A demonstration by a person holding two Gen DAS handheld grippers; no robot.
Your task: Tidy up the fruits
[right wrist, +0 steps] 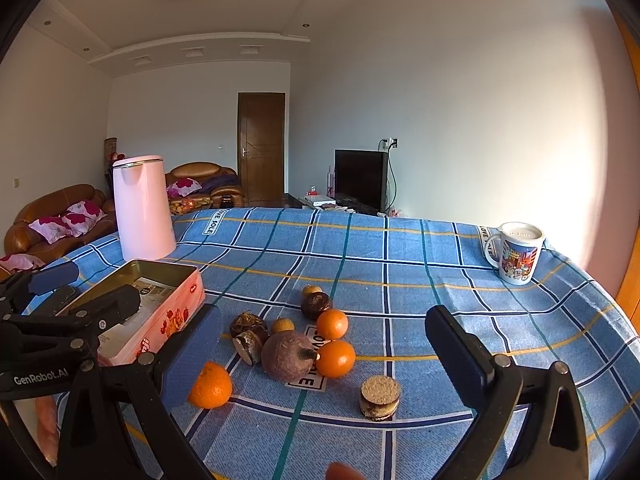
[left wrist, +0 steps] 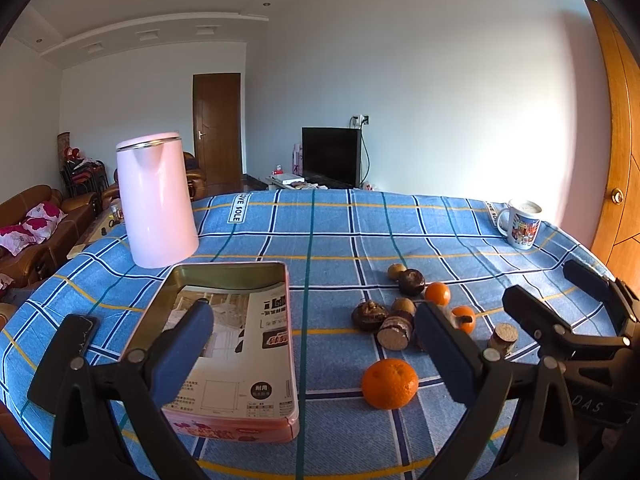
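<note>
Left hand-held gripper (left wrist: 316, 340) wide open, holding nothing, above the pink tin (left wrist: 236, 344); right hand-held gripper (right wrist: 324, 356) likewise open and empty; fruits on the desk (right wrist: 400, 248), largest orange (right wrist: 211, 385) at 7 o'clock of the cluster, tin at 9 o'clock.

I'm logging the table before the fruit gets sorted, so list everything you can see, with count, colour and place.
oranges: three, orange, one nearest, two in the cluster
brown fruits: several, dark brown and tan, cluster mid-table; exact count unclear
cut brown piece: one, tan top, apart at front right
tin box: one, pink, open, left of the fruit
kettle: one, pale pink, far left
mug: one, white with pictures, far right
tablecloth: one, blue check
left claw: open, empty
right claw: open, empty
</note>
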